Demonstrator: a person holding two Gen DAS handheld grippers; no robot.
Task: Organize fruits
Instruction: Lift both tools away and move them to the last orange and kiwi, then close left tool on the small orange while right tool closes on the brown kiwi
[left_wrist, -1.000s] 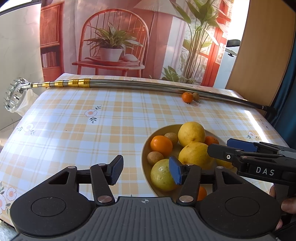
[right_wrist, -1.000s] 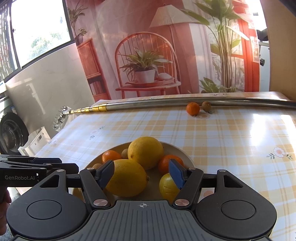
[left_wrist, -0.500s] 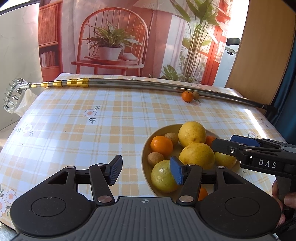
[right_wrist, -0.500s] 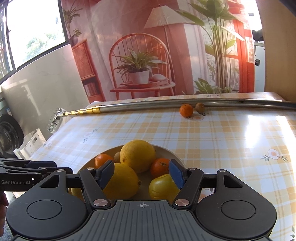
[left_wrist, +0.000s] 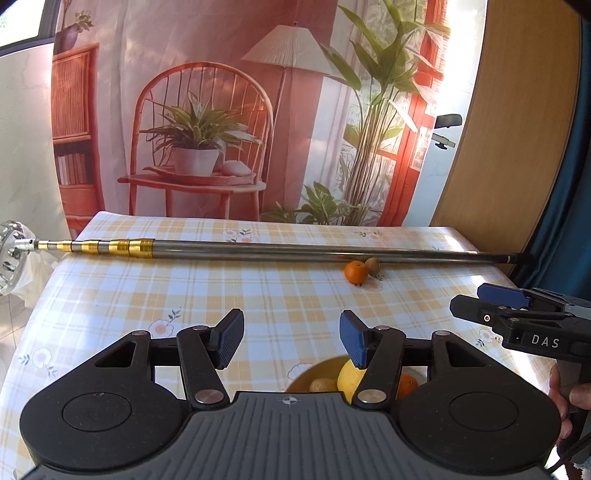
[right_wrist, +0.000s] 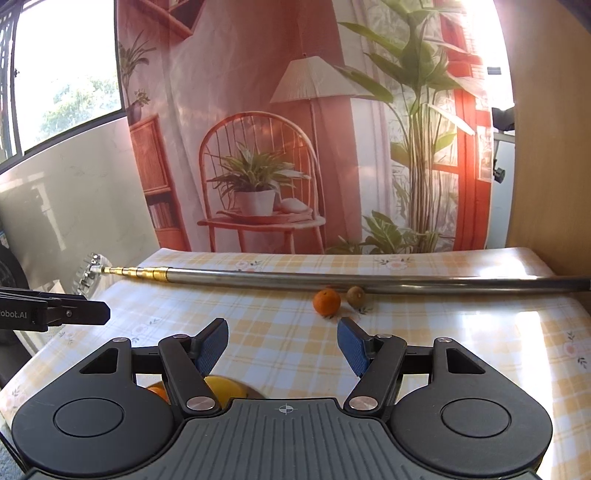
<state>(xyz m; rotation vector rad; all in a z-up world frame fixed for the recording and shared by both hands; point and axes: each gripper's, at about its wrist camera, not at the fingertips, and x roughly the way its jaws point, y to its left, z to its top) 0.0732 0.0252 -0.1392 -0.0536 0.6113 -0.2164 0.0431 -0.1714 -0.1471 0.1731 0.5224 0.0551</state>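
Hovering above a glossy table covered in yellow-and-white checked oilcloth with small flower prints (left_wrist: 258, 291), the left gripper (left_wrist: 291, 339) of matte black plastic has its two ribbed blue rubber pads spread wide with nothing between them. The right gripper (right_wrist: 282, 345), built the same way, is likewise spread wide and empty. Just under the left gripper's near edge sits a round yellow-rimmed bowl (left_wrist: 299, 380), mostly hidden, holding a smooth yellow lemon (left_wrist: 349, 374), a small brown kiwi (left_wrist: 322, 384) and a dimpled orange (left_wrist: 406, 384). Across the far side of the table lies a long telescopic metal pole (left_wrist: 295, 252), its steel tube narrowing into gold-coloured segments at the left end. Against the pole rest a small round mandarin (right_wrist: 326, 301) and a fuzzy brown kiwi fruit (right_wrist: 355, 295), close beside each other and well apart from the bowl.
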